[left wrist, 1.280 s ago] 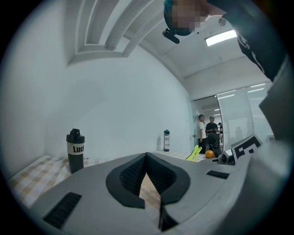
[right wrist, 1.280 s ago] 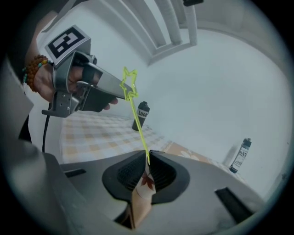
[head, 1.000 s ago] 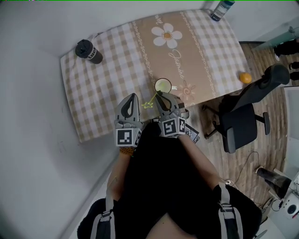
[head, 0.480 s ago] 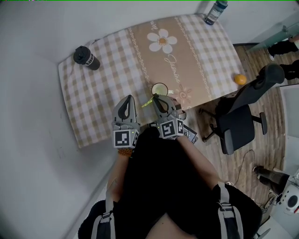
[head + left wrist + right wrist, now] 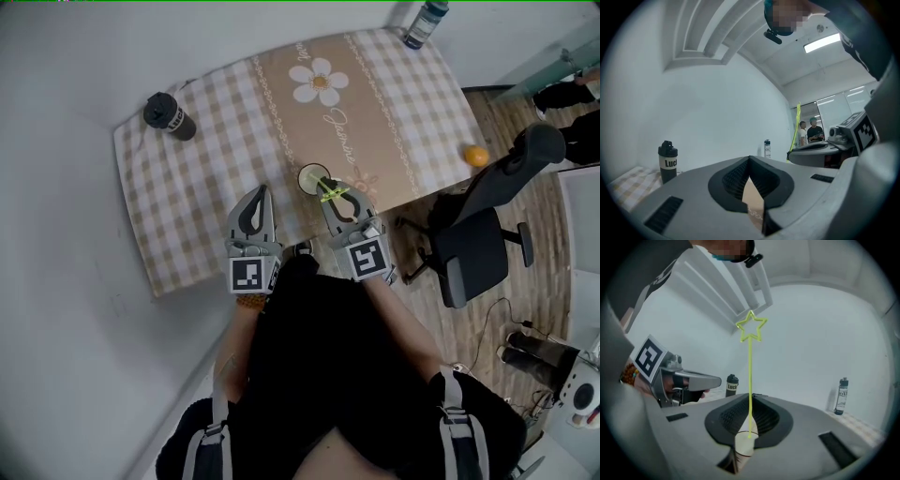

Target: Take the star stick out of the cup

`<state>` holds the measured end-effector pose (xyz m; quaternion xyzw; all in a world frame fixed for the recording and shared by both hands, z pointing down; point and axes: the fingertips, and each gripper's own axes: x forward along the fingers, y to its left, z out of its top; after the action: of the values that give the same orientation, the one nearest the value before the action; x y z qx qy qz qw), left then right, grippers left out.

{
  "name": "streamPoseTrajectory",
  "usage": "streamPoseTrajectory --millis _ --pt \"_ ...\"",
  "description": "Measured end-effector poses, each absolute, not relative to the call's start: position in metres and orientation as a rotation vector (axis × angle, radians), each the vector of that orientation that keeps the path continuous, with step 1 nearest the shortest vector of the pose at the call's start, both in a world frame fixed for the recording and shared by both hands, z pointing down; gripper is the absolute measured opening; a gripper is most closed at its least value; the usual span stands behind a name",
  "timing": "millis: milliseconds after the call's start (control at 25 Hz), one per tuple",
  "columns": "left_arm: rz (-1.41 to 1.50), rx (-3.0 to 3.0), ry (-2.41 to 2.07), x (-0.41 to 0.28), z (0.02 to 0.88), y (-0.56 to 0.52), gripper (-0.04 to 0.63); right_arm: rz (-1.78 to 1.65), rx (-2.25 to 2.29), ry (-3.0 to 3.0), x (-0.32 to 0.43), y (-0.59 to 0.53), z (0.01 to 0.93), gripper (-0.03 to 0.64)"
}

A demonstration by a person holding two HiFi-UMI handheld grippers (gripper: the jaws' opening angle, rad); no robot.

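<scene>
Star stick point(image 5: 750, 371) held in the right gripper point(image 5: 750, 395).
Fingers closed on the thin stem, star uppermost, lower end at the mouth of the cup point(image 5: 312, 177) on the checked counter point(image 5: 206, 150); left gripper point(image 5: 749, 159) hovers alongside, fingers together, empty.

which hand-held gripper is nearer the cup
Right. The right hand-held gripper, shut on the yellow star stick, is at the pale round cup; the left hand-held gripper sits apart, leftward.
</scene>
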<state>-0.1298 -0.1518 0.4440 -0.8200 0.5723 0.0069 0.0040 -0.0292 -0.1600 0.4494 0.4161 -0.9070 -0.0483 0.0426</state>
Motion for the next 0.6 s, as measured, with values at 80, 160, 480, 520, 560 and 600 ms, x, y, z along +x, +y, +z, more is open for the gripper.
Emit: streamPoseTrajectory --millis 80,160,480,520,560,600 --pt "0.028 -2.567 1.772 -0.123 0.438 -0.15 0.003 -0.146 1.301 -2.777 -0.022 -0.159 0.437 0.023" --pt "0.038 -2.565 1.748 -0.116 0.43 -0.146 0.003 -0.164 1.317 -2.782 -0.018 -0.156 0.426 0.023" --pt "0.087 -2.536 1.701 -0.093 0.388 -0.14 0.003 -0.176 1.34 -2.82 -0.008 -0.144 0.392 0.023" --pt "0.097 -2.532 1.695 -0.09 0.384 -0.14 0.003 -0.185 1.339 -2.819 -0.007 -0.143 0.391 0.023" --pt "0.107 -2.528 1.692 -0.088 0.381 -0.139 0.003 -0.193 1.336 -2.816 -0.006 -0.143 0.392 0.023" --pt "0.117 -2.526 1.691 -0.086 0.379 -0.138 0.003 -0.195 1.332 -2.812 -0.005 -0.142 0.393 0.023"
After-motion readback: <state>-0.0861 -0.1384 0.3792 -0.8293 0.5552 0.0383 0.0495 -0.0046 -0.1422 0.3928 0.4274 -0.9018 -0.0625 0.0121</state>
